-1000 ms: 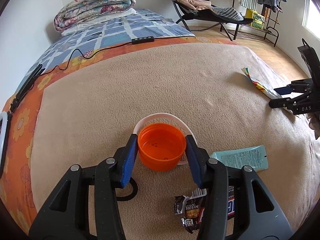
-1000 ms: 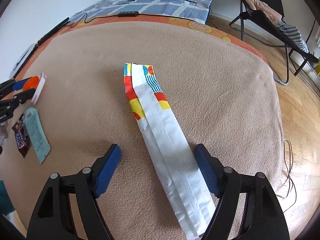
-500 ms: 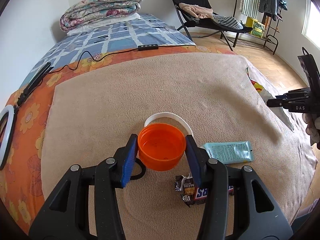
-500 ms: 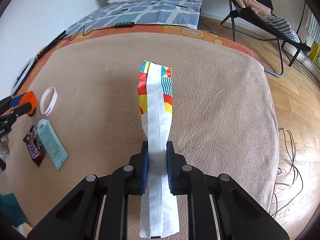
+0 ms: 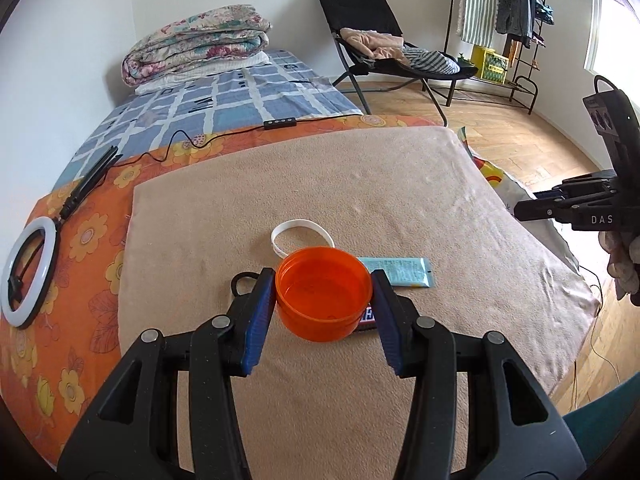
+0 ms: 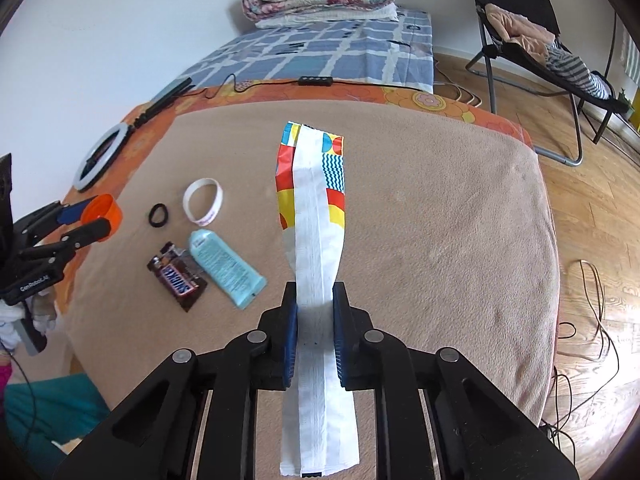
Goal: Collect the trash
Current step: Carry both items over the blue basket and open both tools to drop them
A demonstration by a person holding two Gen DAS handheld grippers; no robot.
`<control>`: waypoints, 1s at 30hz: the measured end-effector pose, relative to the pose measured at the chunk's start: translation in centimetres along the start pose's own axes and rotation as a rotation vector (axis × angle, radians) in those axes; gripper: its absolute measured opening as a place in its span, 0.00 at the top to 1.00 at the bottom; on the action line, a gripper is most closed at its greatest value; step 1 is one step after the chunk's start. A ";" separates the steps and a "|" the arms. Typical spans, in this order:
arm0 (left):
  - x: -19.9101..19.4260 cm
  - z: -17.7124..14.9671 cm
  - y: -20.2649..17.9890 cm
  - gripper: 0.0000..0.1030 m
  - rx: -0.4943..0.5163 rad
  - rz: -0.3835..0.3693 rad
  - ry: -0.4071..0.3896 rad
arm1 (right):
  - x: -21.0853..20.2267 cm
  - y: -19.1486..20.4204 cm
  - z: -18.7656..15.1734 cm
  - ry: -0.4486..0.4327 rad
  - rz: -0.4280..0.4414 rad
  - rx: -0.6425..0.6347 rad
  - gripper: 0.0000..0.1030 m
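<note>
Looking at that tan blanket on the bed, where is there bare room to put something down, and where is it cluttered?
The tan fleece blanket lies bare across its whole stretch to the right of the lifted colourful paper bag, out to the edge by the wooden floor. The left part is crowded: white wristband, black hair tie, light blue tube, brown chocolate bar wrapper.

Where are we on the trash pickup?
Done: nothing visibly binned; no bin is in view. In hand: left tongs clamp an orange cap, right tongs pinch a long wrapper, both held above the blanket. Left lying there: candy wrapper, blue tube. A wristband and hair tie also lie there, probably not trash.
</note>
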State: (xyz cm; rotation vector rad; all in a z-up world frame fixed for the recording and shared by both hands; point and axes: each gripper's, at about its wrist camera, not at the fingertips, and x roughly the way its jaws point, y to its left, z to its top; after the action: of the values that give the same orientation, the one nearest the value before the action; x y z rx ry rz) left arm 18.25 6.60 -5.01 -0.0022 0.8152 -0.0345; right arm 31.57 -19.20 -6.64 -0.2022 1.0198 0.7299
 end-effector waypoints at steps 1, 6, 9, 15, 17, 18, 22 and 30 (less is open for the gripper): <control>-0.9 -0.2 -0.4 0.53 0.006 -0.002 -0.004 | -0.8 0.7 -0.3 -0.007 0.009 -0.004 0.87; -5.3 -1.8 -2.4 0.53 0.036 -0.018 -0.028 | -4.1 4.1 -2.2 -0.032 0.029 -0.033 0.87; -7.8 -3.1 -3.4 0.53 0.041 -0.027 -0.037 | -5.7 5.9 -3.7 -0.041 0.054 -0.033 0.87; -11.8 -6.3 -5.8 0.53 0.071 -0.030 -0.042 | -8.4 9.7 -7.6 -0.041 0.090 -0.063 0.87; -12.8 -7.7 -6.6 0.53 0.072 -0.033 -0.040 | -8.9 10.9 -9.0 -0.035 0.098 -0.078 0.87; -13.2 -8.4 -6.8 0.53 0.069 -0.038 -0.035 | -9.2 11.4 -9.8 -0.031 0.104 -0.081 0.87; -14.0 -11.2 -7.6 0.53 0.055 -0.048 -0.012 | -9.5 13.2 -12.9 -0.003 0.141 -0.080 0.87; -13.4 -16.9 -8.6 0.53 0.013 -0.075 0.074 | -8.3 16.0 -18.2 0.078 0.174 -0.101 0.87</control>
State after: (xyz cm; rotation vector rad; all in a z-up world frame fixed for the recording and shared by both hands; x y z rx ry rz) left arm -3.50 -1.35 -6.76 -0.0189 0.8887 -0.1115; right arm 5.96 -19.72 -6.63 -0.2321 1.0846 0.9390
